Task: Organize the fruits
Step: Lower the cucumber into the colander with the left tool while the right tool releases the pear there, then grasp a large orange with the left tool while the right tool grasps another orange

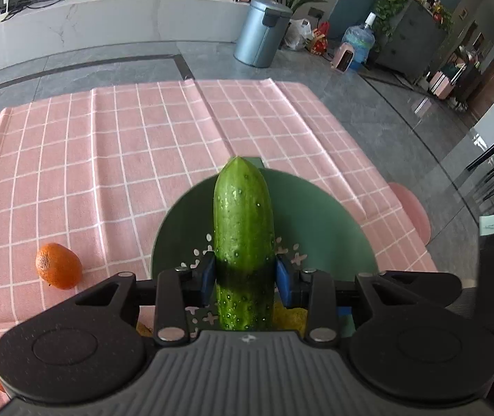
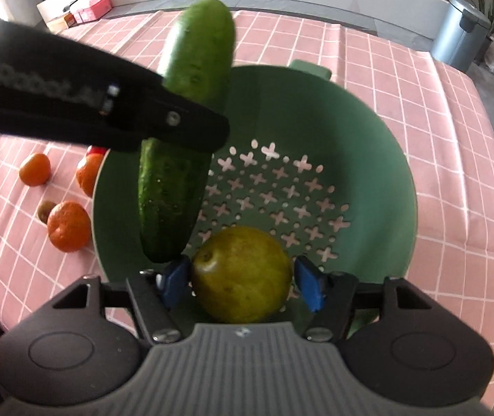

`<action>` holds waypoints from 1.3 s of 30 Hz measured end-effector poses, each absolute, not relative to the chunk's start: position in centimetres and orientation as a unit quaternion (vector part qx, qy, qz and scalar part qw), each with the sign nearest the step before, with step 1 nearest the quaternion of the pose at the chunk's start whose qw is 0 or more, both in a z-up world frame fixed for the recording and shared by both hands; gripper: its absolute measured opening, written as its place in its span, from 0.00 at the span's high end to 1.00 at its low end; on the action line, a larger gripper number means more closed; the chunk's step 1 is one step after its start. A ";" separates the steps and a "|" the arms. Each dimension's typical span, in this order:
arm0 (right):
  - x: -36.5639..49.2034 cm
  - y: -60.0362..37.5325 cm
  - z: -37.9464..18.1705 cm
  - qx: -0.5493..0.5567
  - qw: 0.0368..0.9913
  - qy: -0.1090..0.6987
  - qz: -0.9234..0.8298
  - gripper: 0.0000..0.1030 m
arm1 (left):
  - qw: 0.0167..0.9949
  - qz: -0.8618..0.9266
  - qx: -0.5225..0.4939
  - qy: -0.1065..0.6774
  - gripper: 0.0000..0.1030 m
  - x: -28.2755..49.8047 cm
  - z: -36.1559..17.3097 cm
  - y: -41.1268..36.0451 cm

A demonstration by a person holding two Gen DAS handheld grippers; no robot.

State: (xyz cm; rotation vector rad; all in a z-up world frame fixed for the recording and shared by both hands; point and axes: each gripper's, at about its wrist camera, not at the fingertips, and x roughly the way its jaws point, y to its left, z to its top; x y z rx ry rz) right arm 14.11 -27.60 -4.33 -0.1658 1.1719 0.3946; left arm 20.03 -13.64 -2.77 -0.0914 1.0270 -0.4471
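Note:
A green cucumber (image 1: 243, 225) is clamped across its lower half by my left gripper (image 1: 245, 274), and it hangs tilted over the near left side of a green colander (image 1: 316, 208). In the right wrist view the cucumber (image 2: 195, 62) and the left gripper (image 2: 191, 128) reach in from the left above the colander (image 2: 368, 159). A yellow-green pear (image 2: 241, 274) lies on the colander's perforated floor between the blue pads of my right gripper (image 2: 243, 279). A small gap shows at the right pad, so that gripper is open.
A pink checked cloth (image 1: 108, 156) covers the table. Three oranges (image 2: 68, 225) (image 2: 34, 169) (image 2: 87, 173) and a small brownish fruit (image 2: 45, 210) lie left of the colander. Another view shows one orange (image 1: 58, 265). A pink stool (image 1: 413, 208) stands past the table's right edge.

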 end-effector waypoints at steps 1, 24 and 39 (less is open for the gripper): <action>14.0 -27.6 -4.3 -0.079 0.811 0.549 0.185 0.36 | 0.844 -0.208 -0.040 0.493 0.61 20.2 -3.1 -13.7; 12.1 -28.6 -1.7 -0.051 0.834 0.523 0.167 0.30 | 0.849 -0.185 -0.036 0.494 0.56 19.1 -2.8 -11.5; 5.9 -25.9 3.5 0.015 0.905 0.410 0.114 0.18 | 0.896 -0.173 0.013 0.409 0.54 11.0 3.6 -4.1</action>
